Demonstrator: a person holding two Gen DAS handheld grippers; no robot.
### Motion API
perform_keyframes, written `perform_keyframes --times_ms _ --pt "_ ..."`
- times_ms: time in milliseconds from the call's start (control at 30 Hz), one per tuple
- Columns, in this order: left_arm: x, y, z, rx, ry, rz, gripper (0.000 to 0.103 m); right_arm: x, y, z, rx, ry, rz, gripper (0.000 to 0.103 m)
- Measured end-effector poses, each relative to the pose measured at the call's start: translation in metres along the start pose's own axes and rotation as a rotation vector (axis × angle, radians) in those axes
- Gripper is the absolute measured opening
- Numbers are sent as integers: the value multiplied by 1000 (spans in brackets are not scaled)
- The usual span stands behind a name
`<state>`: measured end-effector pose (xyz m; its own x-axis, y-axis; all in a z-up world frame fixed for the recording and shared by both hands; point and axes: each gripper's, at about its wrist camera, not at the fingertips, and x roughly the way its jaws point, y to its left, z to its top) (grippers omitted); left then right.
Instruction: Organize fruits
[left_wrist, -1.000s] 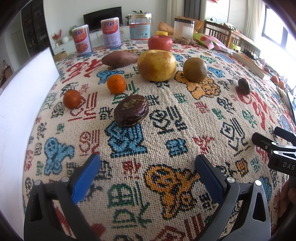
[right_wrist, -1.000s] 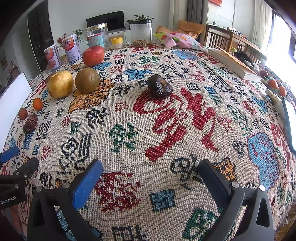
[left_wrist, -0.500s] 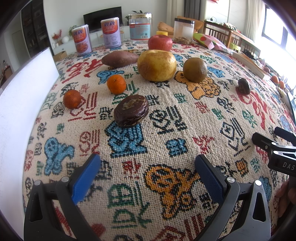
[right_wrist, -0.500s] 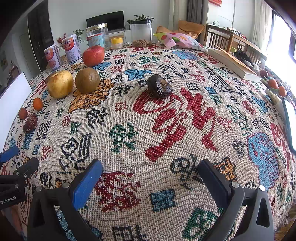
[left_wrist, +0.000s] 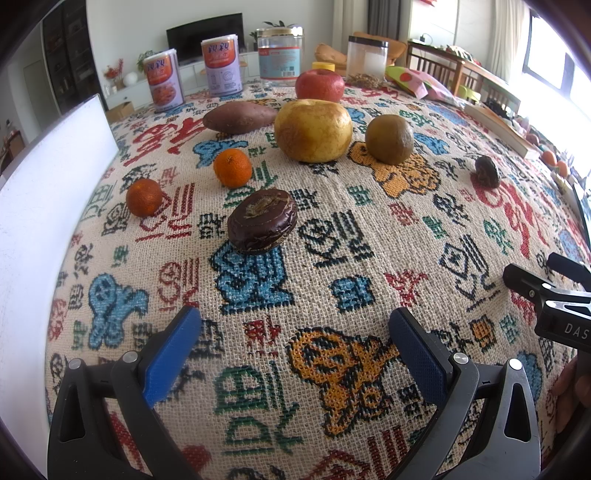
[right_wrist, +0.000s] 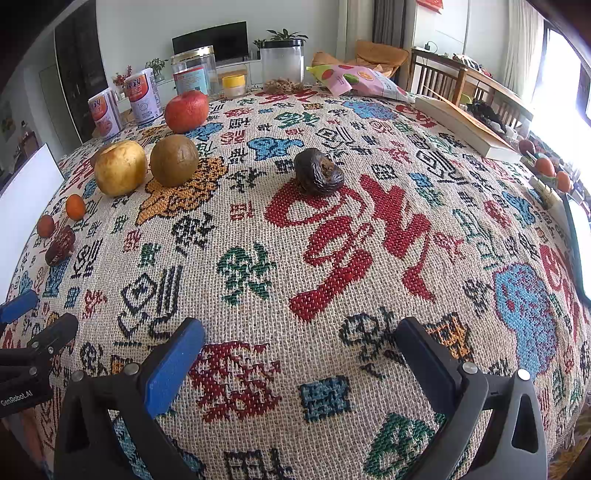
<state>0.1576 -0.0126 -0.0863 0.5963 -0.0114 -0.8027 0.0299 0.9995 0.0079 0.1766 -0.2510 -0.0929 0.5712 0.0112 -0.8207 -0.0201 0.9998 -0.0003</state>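
Note:
Fruit lies scattered on a patterned woven tablecloth (left_wrist: 332, 258). In the left wrist view a dark wrinkled passion fruit (left_wrist: 262, 220) sits nearest, with two small oranges (left_wrist: 232, 167) (left_wrist: 144, 197) to its left and behind. Farther back are a big yellow pear (left_wrist: 313, 130), a brown-green round fruit (left_wrist: 389, 139), a sweet potato (left_wrist: 240, 117) and a red apple (left_wrist: 320, 85). A second shrivelled dark fruit (right_wrist: 318, 172) lies alone mid-table in the right wrist view. My left gripper (left_wrist: 293, 347) is open near the front edge, holding nothing. My right gripper (right_wrist: 299, 354) is open too, with nothing between its fingers.
A white board (left_wrist: 44, 206) stands along the left side. Cans (left_wrist: 163, 80), a clear jar (left_wrist: 280, 55), a plastic container (left_wrist: 366, 57) and a snack bag (right_wrist: 354, 81) line the far edge. A book (right_wrist: 469, 125) lies at the right, with more fruit (right_wrist: 546, 167) beyond it.

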Motion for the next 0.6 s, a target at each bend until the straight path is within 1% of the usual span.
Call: perform_keyframes --times_ms 600 --pt "0 0 0 -4 1 3 103 0 0 0 0 -1 0 103"
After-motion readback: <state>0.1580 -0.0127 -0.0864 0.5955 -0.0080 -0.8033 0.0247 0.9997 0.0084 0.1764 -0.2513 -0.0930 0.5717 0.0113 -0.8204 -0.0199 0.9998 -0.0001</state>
